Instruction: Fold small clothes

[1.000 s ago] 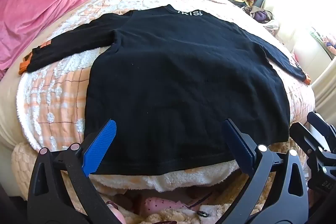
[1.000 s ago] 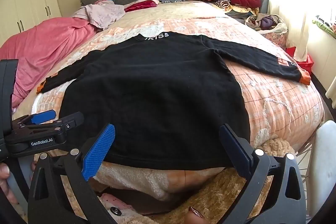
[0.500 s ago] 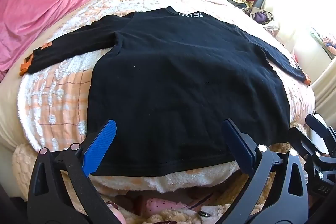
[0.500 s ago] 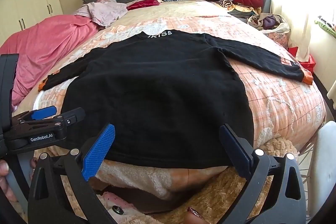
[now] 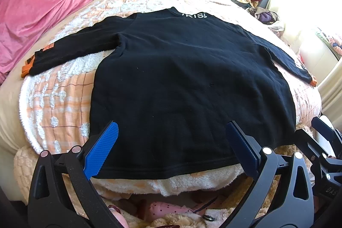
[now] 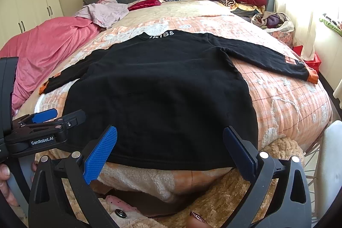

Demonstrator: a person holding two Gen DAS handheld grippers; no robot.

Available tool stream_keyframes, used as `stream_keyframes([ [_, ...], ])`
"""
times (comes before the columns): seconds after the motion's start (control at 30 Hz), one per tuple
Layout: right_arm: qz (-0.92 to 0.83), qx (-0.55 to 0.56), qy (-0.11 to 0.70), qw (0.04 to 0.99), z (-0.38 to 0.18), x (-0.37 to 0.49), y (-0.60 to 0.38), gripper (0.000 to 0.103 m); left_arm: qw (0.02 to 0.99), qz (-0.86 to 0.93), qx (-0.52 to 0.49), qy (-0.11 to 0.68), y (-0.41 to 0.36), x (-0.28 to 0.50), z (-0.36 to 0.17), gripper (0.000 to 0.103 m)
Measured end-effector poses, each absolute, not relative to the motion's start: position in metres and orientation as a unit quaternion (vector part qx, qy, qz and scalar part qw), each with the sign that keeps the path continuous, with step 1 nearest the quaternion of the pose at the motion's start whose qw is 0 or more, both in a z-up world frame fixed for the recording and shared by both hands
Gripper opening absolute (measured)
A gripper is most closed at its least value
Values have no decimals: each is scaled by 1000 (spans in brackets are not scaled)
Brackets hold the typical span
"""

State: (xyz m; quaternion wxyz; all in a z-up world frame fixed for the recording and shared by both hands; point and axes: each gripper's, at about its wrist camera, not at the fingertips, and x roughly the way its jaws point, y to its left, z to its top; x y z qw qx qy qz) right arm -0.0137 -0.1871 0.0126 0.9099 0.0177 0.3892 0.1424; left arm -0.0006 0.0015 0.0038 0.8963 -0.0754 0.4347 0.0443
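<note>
Black sweater (image 5: 188, 82) is lying flat on the peach blanket (image 5: 57, 104), both sleeves spread out left and right, hem toward me at the near edge of the bed. I am holding my left gripper (image 5: 173, 149) wide apart, hovering above the hem, gripping nothing. My right gripper (image 6: 171, 151) is gaping wide too, empty, over the hem's right part.

Both views drifted slightly: the black long-sleeved knit top (image 5: 188, 87) now sits a touch lower in the left wrist frame. In the right wrist view its white-lettered collar (image 6: 161, 34) shifted left and down. The left tongs (image 6: 57, 119) appear slightly higher at that frame's left edge; the right tongs (image 5: 318, 131) moved left at the other's edge.
</note>
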Motion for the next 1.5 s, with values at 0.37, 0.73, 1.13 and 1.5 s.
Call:
stream_keyframes([
  [0.37, 143, 20, 391, 909, 11, -13, -187, 99, 896, 46, -74, 435, 1, -2, 4, 95],
  [0.73, 142, 20, 389, 910, 11, -14, -187, 99, 896, 45, -73, 435, 1, -2, 4, 95],
  [1.13, 136, 23, 387, 912, 14, -13, -190, 99, 896, 44, -72, 436, -2, 0, 5, 95],
  [1.5, 130, 26, 384, 914, 19, 0, -192, 99, 897, 39, -79, 434, -6, 15, 6, 95],
])
